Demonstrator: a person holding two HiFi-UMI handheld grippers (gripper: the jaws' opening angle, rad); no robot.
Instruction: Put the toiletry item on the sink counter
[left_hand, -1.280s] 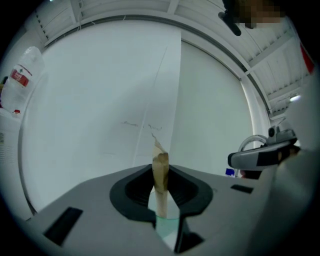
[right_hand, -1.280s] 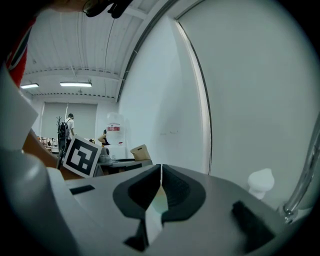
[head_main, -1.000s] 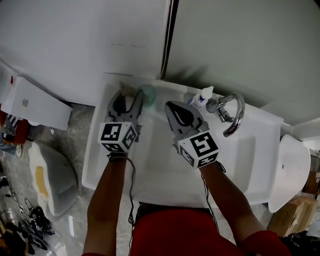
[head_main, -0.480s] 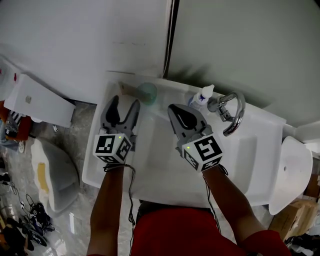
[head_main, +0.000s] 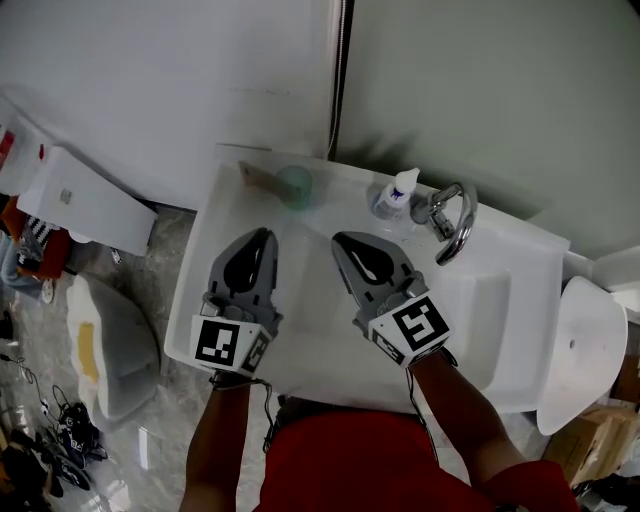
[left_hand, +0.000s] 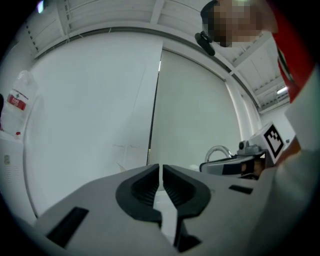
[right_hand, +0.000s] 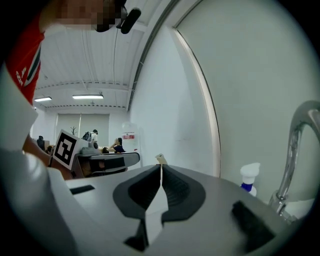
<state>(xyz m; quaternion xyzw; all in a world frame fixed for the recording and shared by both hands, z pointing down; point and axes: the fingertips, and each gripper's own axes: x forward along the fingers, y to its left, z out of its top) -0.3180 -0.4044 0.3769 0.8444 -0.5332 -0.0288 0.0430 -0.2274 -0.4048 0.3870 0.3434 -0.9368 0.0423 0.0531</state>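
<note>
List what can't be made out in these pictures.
Teal round item, head view: blurred, too small to identify.
Tan stick beside it, head view: blurred; touching or not unclear.
Bottle label, head view: too small to read.
Tan tip, right gripper view: rest hidden behind the right gripper.

Head view looks down; both gripper views share the faucet (head_main: 455, 215).

Jaws pressed together with nothing between them, the right gripper (right_hand: 160, 170) points along a pale wall, left of a curved chrome faucet (right_hand: 292, 150). A white-capped bottle (right_hand: 248, 177) with a blue collar stands just left of the faucet. Much farther left, people (right_hand: 118, 145) appear beneath ceiling strip lights (right_hand: 87, 96).
</note>
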